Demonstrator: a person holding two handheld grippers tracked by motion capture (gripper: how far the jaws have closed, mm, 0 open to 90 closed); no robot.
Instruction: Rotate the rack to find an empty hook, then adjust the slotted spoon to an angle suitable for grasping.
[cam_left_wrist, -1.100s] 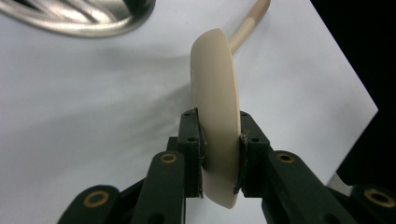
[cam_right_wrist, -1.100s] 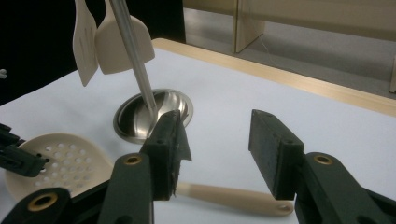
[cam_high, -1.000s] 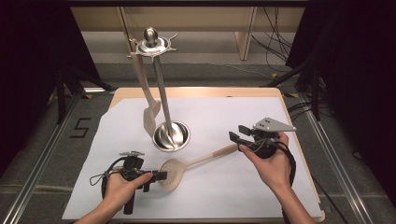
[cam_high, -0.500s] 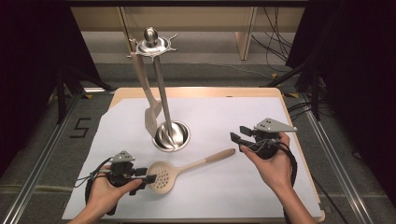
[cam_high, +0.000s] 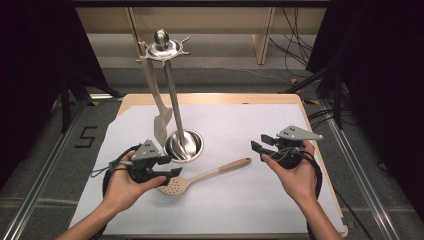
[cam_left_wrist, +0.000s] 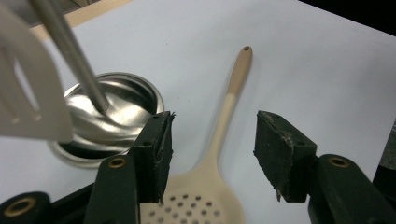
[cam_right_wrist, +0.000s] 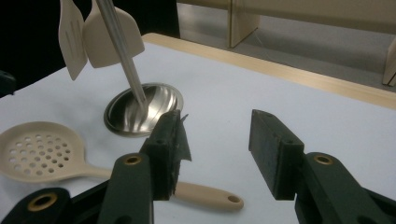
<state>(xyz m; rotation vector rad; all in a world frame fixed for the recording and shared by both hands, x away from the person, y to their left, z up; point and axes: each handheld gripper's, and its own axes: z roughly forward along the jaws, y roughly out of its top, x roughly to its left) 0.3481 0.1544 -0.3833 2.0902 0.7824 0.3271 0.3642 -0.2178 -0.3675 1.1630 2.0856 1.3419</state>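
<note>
My left gripper (cam_high: 172, 172) had just been opening, nothing between its jaws, skimmer (cam_high: 200, 177) lay flat on the surface just under them, my right gripper (cam_high: 259, 148) gaped empty beside the handle end.

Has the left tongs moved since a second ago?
Yes. The left tongs let go of the perforated spoon lying on the paper, its jaws just opening, and rose toward the steel stand base; a second ago it sat farther below that base.

Steel utensil stand (cam_high: 172, 95) with hanging spatula (cam_high: 159, 117) on white sheet (cam_high: 235, 130).
</note>
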